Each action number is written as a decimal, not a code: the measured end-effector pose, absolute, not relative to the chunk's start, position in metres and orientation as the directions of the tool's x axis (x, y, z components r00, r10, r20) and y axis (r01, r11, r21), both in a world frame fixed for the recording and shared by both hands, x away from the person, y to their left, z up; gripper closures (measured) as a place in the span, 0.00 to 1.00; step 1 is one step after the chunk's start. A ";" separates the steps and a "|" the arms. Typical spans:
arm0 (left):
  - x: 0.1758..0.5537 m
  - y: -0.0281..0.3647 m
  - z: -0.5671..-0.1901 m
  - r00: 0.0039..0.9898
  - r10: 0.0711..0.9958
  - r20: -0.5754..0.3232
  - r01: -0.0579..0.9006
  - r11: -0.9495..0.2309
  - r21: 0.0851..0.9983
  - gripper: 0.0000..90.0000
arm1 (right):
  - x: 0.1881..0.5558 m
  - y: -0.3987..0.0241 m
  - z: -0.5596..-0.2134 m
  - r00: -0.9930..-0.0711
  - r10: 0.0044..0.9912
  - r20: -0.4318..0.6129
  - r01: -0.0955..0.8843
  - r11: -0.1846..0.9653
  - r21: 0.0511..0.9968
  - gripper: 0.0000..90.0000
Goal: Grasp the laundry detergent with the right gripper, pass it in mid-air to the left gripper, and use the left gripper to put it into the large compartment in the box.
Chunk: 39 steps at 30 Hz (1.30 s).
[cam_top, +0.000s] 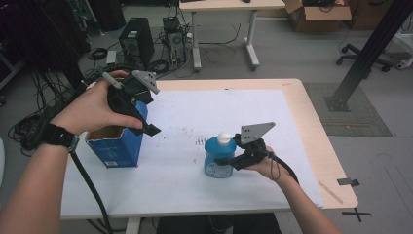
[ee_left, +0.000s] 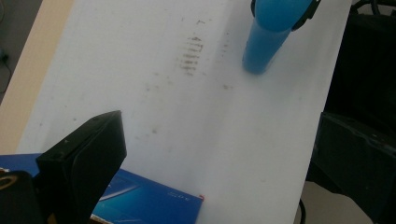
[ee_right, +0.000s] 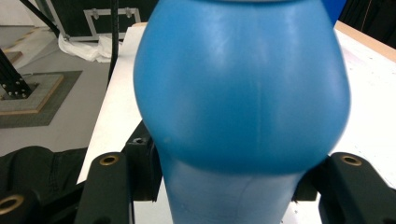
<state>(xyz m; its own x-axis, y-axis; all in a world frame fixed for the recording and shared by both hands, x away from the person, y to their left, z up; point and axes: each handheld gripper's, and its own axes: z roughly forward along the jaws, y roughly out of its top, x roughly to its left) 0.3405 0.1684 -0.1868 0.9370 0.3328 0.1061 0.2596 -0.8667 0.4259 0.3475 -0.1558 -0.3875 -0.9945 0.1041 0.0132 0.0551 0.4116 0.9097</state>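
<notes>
Blue bottle point(cam_top: 218, 158), label unreadable, is clamped in the right gripper point(cam_top: 233, 157) jaws; left gripper point(cam_top: 141, 122) jaws gape above the blue box point(cam_top: 117, 146).

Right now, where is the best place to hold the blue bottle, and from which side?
Grip the blue bottle at its narrow waist below the bulging shoulder, coming level from the person's right side, as the right hand-held gripper does: the bottle stands upright, and the bulge should stop slipping.
</notes>
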 end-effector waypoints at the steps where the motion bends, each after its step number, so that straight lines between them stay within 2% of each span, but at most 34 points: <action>1: 0.340 0.168 -0.186 0.937 0.332 0.106 0.259 -0.866 0.427 0.04 | 0.348 -0.155 -0.387 -0.995 0.103 0.013 0.055 0.415 0.908 0.46; 7: 0.339 0.166 -0.183 0.940 0.322 0.109 0.248 -0.868 0.429 0.04 | 0.351 -0.153 -0.379 -0.996 0.081 0.024 0.056 0.417 0.907 0.47; 29: 0.328 0.145 -0.159 0.955 0.273 0.112 0.197 -0.872 0.448 0.04 | 0.365 -0.113 -0.304 -0.999 -0.030 0.011 -0.004 0.451 0.893 0.47; 39: 0.324 0.125 -0.159 0.971 0.216 0.100 0.150 -0.882 0.446 0.04 | 0.360 -0.095 -0.293 -0.998 -0.065 -0.002 -0.033 0.474 0.880 0.47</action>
<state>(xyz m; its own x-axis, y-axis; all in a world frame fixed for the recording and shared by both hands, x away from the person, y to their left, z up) 0.3241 0.1248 -0.1594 0.9714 0.2156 0.0998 0.1500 -0.8824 0.4459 0.3605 -0.0954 -0.2929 -0.9979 -0.0654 -0.0020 -0.0329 0.4739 0.8800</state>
